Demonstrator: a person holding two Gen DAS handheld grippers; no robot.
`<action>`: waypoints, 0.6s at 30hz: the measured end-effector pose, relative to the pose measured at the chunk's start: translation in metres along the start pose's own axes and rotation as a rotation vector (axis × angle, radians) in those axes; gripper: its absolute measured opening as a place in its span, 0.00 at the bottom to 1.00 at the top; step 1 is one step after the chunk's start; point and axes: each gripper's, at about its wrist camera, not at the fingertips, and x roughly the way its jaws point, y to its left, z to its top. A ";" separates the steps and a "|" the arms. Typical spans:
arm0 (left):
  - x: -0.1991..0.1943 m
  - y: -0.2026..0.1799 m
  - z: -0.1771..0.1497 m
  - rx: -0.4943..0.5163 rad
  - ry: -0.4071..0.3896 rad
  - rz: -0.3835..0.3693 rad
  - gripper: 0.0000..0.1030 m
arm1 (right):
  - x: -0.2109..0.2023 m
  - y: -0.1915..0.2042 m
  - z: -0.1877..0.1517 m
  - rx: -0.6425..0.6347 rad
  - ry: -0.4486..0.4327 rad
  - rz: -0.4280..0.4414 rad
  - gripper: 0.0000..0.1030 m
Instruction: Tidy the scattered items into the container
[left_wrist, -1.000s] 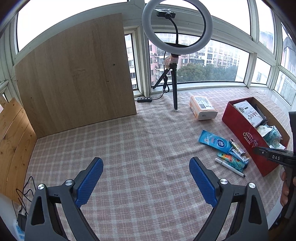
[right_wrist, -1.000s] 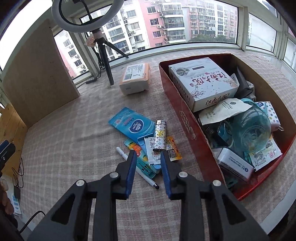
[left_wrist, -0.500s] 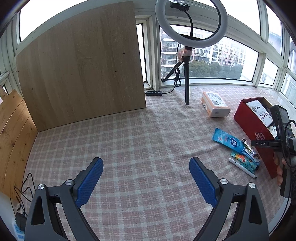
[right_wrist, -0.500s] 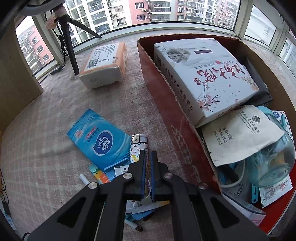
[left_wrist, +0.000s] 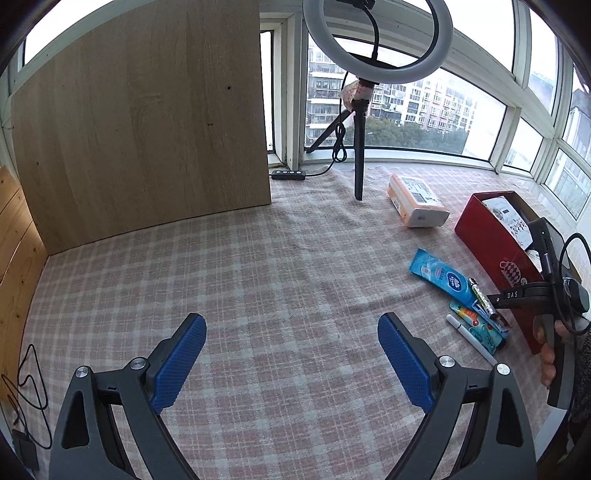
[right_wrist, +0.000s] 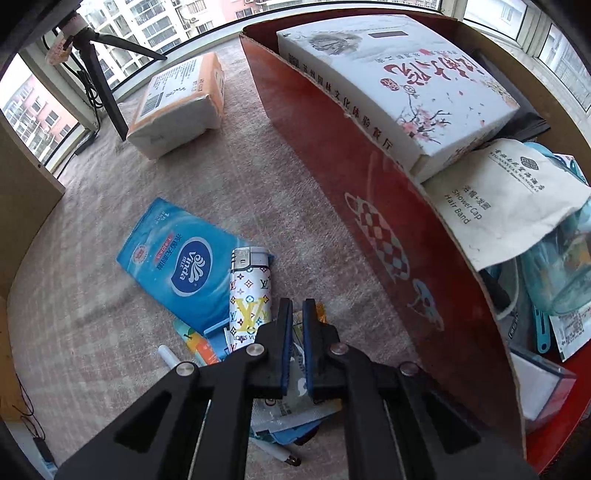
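My right gripper (right_wrist: 296, 311) is nearly shut, low over a pile of small items beside the red box (right_wrist: 369, 206). Its tips sit just right of a patterned lighter (right_wrist: 248, 288), over a small sachet (right_wrist: 295, 398); I cannot tell whether they pinch it. A blue Vinda tissue pack (right_wrist: 184, 262), a white pen (right_wrist: 170, 360) and an orange tissue pack (right_wrist: 181, 105) lie on the cloth. My left gripper (left_wrist: 291, 350) is open and empty over the checked cloth, far left of the pile (left_wrist: 476, 306). The red box (left_wrist: 495, 240) and right gripper (left_wrist: 493, 297) show there too.
The box holds a white printed carton (right_wrist: 399, 74), a shower cap pouch (right_wrist: 506, 199) and several other items. A ring light on a tripod (left_wrist: 360, 173) stands at the back. A wooden board (left_wrist: 147, 122) leans at the back left. Windows surround the table.
My right gripper has closed from part open to nearly shut and dropped closer to the pile by the lighter. The left gripper's view has swung left, staying open.
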 end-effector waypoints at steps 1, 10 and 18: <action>0.000 -0.001 0.000 0.006 0.000 -0.004 0.91 | -0.002 0.005 -0.004 -0.011 0.022 0.073 0.07; 0.003 0.003 -0.004 0.028 0.007 -0.023 0.91 | -0.019 -0.020 -0.034 0.055 -0.063 -0.090 0.06; -0.001 0.009 -0.005 0.026 -0.004 -0.017 0.91 | -0.013 -0.031 -0.027 0.101 -0.057 -0.098 0.07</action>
